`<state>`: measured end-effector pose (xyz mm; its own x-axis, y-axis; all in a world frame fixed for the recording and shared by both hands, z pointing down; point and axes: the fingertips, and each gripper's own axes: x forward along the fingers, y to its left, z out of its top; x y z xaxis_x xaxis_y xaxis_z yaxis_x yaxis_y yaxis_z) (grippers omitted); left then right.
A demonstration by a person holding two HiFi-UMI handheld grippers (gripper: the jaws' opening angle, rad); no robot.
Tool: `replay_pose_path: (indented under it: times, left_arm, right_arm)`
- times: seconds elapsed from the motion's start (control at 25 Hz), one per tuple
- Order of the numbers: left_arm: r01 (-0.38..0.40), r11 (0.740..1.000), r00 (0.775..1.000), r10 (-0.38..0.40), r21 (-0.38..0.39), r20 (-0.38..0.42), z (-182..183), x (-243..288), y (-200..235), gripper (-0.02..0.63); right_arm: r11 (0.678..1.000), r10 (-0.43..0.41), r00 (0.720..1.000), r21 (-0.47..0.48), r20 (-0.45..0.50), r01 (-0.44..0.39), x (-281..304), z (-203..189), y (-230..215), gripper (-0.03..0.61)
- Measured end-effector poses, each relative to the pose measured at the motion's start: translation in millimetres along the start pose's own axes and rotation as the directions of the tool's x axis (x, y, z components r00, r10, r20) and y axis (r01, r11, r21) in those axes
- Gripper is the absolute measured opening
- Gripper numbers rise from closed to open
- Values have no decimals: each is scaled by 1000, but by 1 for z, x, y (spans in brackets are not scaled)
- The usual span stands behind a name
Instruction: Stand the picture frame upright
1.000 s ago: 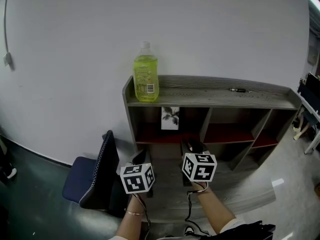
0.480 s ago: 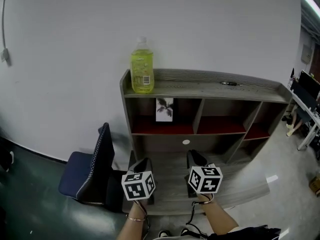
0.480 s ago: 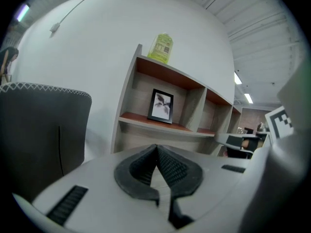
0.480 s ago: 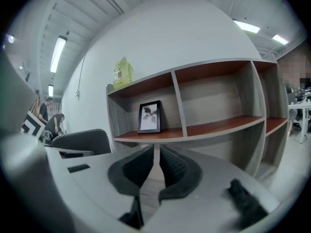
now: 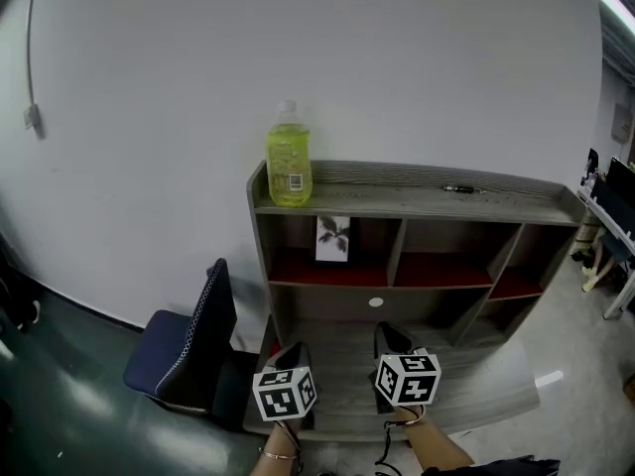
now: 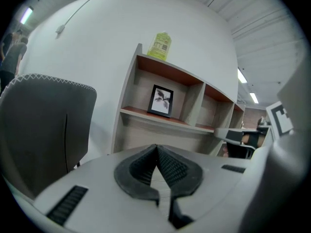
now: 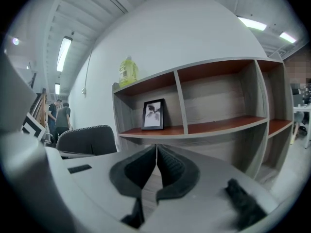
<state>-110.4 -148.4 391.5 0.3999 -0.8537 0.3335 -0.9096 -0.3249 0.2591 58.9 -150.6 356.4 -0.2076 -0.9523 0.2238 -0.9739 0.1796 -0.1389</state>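
head view: grey shelf unit [image 5: 516, 209] stands against a white wall, centre to right of frame. picture frame [image 5: 333, 238] stands upright in the upper row, leftmost compartment, on the reddish shelf board, its print of a dark plant facing out. it sits toward the right side of that compartment, near the divider. whether it leans on the back panel: cannot tell.

yellow-green bottle [image 5: 289, 155] upright on the unit's top board, at the left end, above the frame's compartment. small dark pen [image 5: 458, 189] lies on the same top board, right of centre, well apart from the bottle. dark blue chair [image 5: 189, 350] at lower left, just beside the unit's left side.

left gripper [image 5: 290, 351] at bottom centre, right gripper [image 5: 389, 334] just to its right. both low in frame over the unit's lower board, well apart from the frame.

left gripper view: left gripper [image 6: 156, 147] has its jaws pressed together, ribbed pads meeting at the tips, nothing between them. frame [image 6: 161, 101] shows above centre, bottle [image 6: 160, 45] near top, chair back [image 6: 43, 125] fills the left.

right gripper view: right gripper [image 7: 156, 147] likewise has jaws together and holds nothing. frame [image 7: 153, 114] shows just above centre, upright on the board; bottle [image 7: 127, 71] upper left; chair [image 7: 87, 140] at left.
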Motion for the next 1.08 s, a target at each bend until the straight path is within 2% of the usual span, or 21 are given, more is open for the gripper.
replay_pose_path:
  times: [0.12,0.32,1.08]
  left_arm:
    - [-11,1000,1000,11,-3,-4,-4,-1,-2,11]
    - [-27,1000,1000,27,-3,6,-2,0,-5,11]
    - [-47,999,999,47,1,1,-7,11,-14,11]
  right_arm:
    - [1000,-3,1000,-17,-25,3,-1,-6,-1,31]
    - [999,38,998,4,-43,-37,1,-11,4,31]
    - [999,43,997,-11,-63,-43,0,-17,-14,31]
